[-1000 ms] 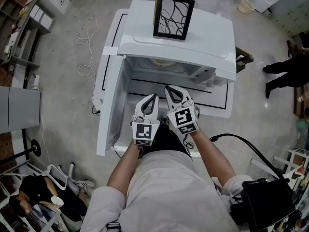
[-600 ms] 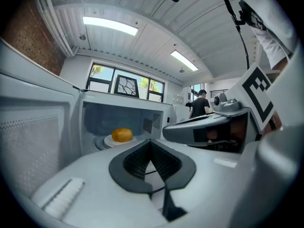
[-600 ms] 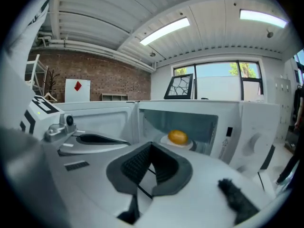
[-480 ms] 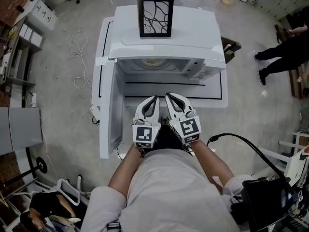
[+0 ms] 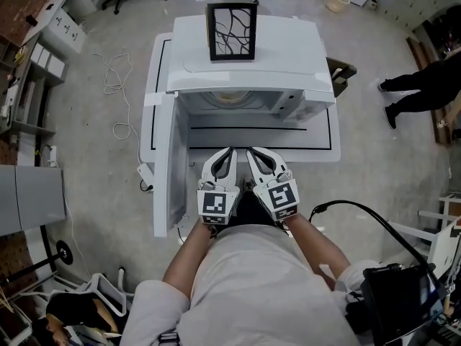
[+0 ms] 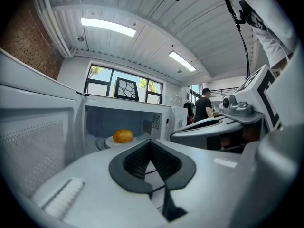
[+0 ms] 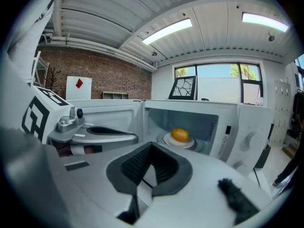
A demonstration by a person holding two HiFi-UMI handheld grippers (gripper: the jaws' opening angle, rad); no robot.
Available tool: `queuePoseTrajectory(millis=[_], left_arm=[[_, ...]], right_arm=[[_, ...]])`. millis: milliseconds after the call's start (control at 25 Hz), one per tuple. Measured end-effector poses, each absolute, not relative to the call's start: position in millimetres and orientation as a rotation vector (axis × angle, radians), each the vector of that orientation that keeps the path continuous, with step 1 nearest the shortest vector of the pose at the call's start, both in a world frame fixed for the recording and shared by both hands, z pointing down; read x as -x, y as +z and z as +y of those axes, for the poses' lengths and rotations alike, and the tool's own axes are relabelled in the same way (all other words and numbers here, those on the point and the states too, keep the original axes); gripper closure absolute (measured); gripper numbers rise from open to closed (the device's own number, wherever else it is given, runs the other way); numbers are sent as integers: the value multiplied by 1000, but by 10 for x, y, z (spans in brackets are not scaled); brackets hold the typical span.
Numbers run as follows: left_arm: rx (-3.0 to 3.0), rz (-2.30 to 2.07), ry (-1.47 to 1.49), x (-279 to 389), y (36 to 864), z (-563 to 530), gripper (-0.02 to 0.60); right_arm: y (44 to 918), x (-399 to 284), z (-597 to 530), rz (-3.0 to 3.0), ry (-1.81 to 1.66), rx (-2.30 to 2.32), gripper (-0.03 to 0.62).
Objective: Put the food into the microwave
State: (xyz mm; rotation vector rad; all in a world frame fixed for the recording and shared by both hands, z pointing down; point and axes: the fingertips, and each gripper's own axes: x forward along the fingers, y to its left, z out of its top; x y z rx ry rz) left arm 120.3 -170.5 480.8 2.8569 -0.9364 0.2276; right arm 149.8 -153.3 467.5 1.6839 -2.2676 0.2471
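White table, upper centre: food already inside the microwave. Left gripper and right gripper pinched shut, empty. Closing the door looks next.

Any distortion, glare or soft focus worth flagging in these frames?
Head view: evenly lit and sharp, bowed at the edges. Left gripper view: heavy fisheye with dark corners; the near claw is soft, the food in the microwave clearer. Right gripper view: same fisheye, ceiling lights blown out.
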Motion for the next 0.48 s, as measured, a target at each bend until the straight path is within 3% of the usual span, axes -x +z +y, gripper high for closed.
queuePoseTrajectory(millis=[480], left_arm=[[-2843,-956,215,-1230,4791,-1712,574]], right_arm=[[4600,-1504,-1567,-2282,207,-1660,585]])
